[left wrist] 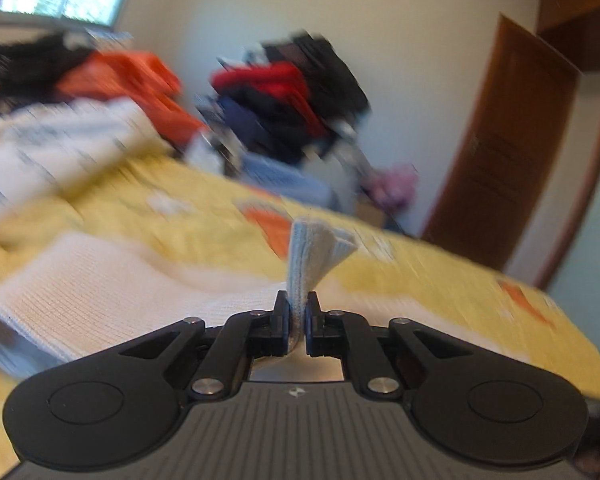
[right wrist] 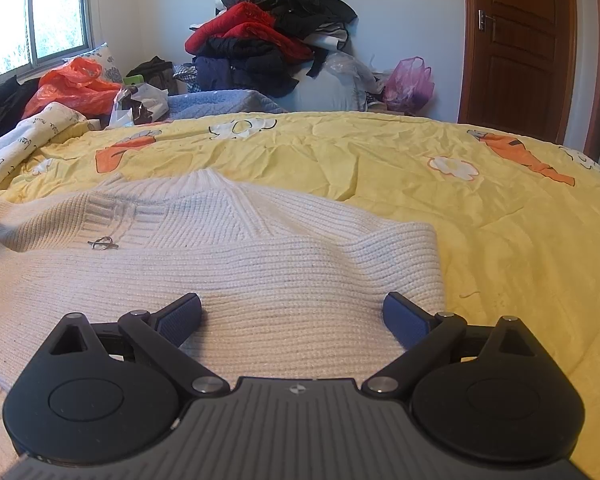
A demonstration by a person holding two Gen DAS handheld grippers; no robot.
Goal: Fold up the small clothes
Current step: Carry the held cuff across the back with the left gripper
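Both cameras sit low on their grippers, very close over the white sweater [right wrist: 260, 264] on the yellow bed [right wrist: 480, 208]. Both face the clothes pile [right wrist: 268, 40] and brown door [right wrist: 520, 40] (left view tilted, blurry).

cream-white ribbed knit sweater [right wrist: 260, 248] | yellow bedspread [right wrist: 380, 168] printed with orange carrots and white flowers | black hand-held gripper [right wrist: 292, 316] with blue textured pads [right wrist: 182, 314] | red and black clothes heap [right wrist: 268, 32] | orange plastic bag [right wrist: 72, 88] | pink plastic bag [right wrist: 410, 80] | brown wooden door [right wrist: 520, 40]
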